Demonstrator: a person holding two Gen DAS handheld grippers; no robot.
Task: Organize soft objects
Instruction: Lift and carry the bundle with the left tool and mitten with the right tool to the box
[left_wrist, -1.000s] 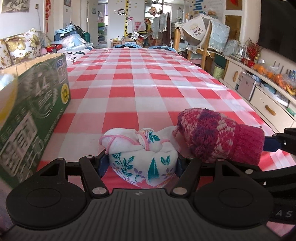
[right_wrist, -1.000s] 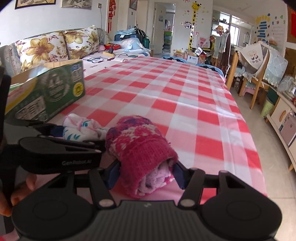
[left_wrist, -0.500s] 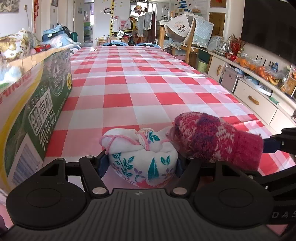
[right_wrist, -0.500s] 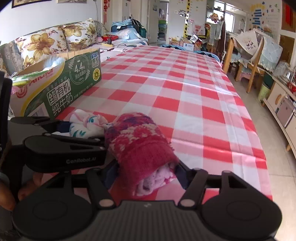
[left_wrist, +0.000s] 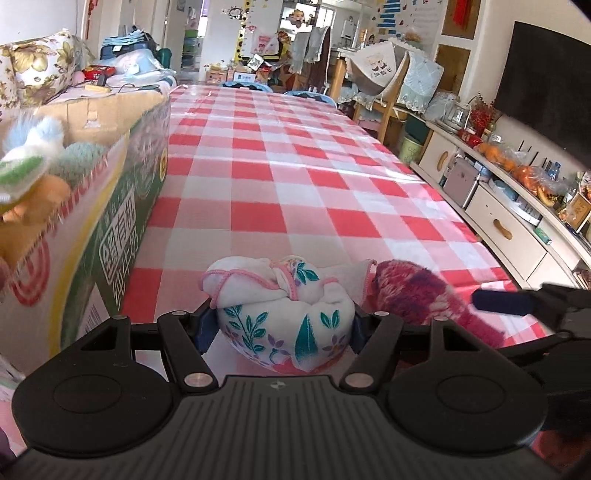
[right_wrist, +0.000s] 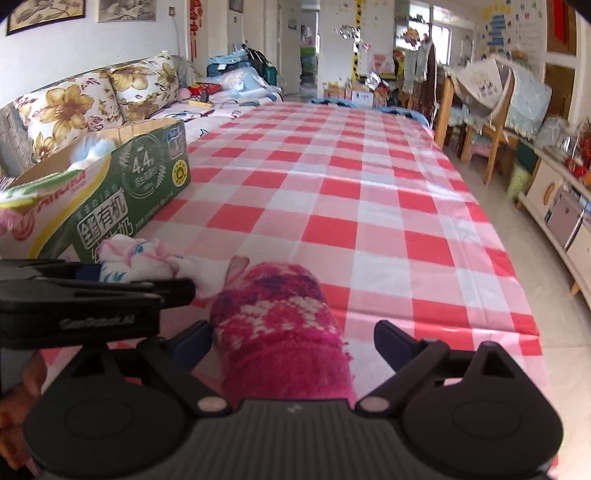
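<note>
Left gripper (left_wrist: 282, 325) clamps the soft, light floral cloth bundle (left_wrist: 284, 314) across its middle, a sound hold; right gripper (right_wrist: 291, 341), its jaws having just been opening, stands wide around the limp knitted pink mitten (right_wrist: 280, 328), unpressed.

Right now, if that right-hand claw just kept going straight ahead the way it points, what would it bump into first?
Probably the pink knitted mitten, already lying between the right gripper's open jaws, which have just been opening. Beyond it there's only the checked tablecloth.

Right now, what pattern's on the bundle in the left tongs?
White cloth bundle with teal leaves, purple flowers, pink trim; clearest in left wrist view.
</note>
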